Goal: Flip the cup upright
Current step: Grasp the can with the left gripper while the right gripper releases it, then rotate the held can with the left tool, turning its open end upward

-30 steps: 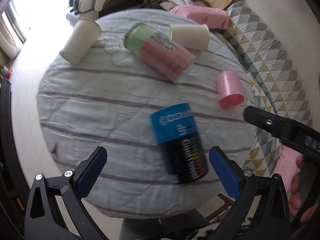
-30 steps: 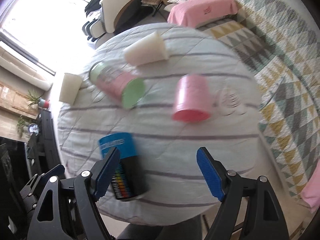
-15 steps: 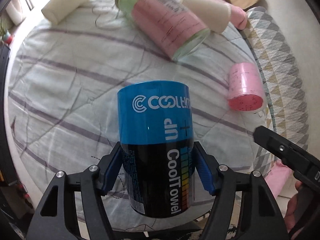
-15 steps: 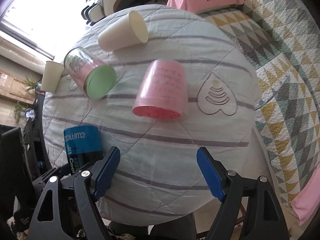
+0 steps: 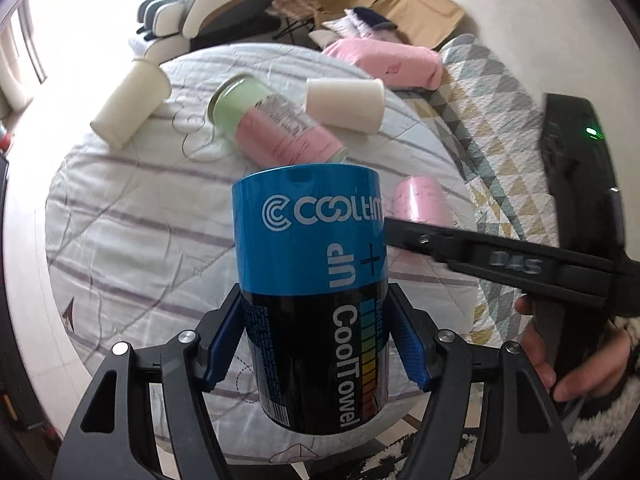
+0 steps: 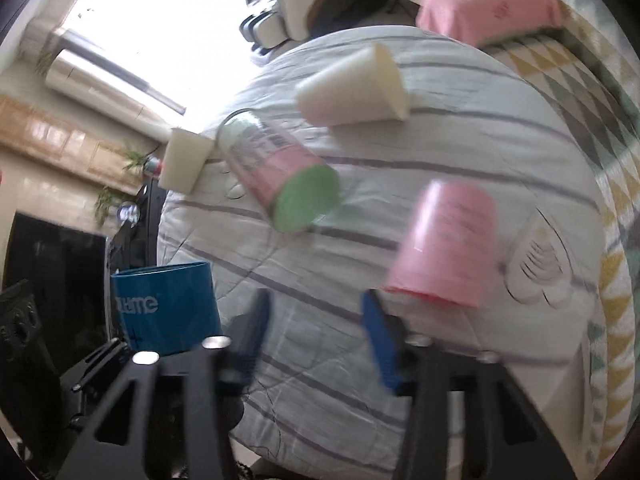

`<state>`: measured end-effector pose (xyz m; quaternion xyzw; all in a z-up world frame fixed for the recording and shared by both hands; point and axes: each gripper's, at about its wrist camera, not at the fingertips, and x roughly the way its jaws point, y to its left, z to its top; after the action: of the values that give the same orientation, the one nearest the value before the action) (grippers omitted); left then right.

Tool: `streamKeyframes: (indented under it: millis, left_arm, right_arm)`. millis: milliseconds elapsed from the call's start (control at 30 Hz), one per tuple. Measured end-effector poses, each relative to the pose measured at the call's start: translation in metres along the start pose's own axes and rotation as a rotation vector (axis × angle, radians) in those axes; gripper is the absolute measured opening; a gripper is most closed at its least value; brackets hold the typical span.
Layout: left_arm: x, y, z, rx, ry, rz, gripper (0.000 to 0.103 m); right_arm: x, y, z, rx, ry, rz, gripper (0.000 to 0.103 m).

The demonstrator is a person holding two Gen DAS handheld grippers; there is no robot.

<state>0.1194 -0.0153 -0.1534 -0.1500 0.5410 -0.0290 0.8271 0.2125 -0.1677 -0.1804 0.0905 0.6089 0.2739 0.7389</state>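
At the bottom centre of the left wrist view, the left claw [image 5: 320, 340] pinches the blue and black cup [image 5: 316, 296] on its black lower half, blue pads on either side, the cup standing on end in the frame and lifted clear of the round quilted surface [image 5: 132, 240]. I judge this the carrying part of the flip: next comes lowering it squarely onto bare cloth and letting go without tipping it. Its far end looks closed, though I cannot tell which end is the mouth, nor whether anything is inside. The right claw [image 6: 316, 332], at lower centre of its blurred view, stands spread and holds nothing, near the rim of a pink cup [image 6: 444, 248] lying toward the right. Further up, a clear tumbler [image 5: 276, 128] lies on its side with a pink and green lining inside. Two cream cups [image 5: 344, 106] [image 5: 130, 104] also lie tipped over, upper centre and upper left.
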Motion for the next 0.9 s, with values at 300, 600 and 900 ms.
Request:
streamKeyframes:
  millis: [300, 600, 900]
  left_arm:
    - [0.009, -0.012, 0.002, 0.094, -0.005, -0.035, 0.069]
    - [0.030, -0.017, 0.007, 0.150, 0.019, 0.023, 0.068]
    - [0.051, -0.010, 0.004, 0.116, 0.080, 0.057, 0.083]
  right_arm:
    - [0.023, 0.017, 0.003, -0.051, 0.058, 0.161, 0.006]
    - [0.015, 0.028, 0.009, -0.127, 0.011, 0.178, 0.005]
    - [0.033, 0.007, 0.010, -0.052, 0.040, 0.128, 0.006]
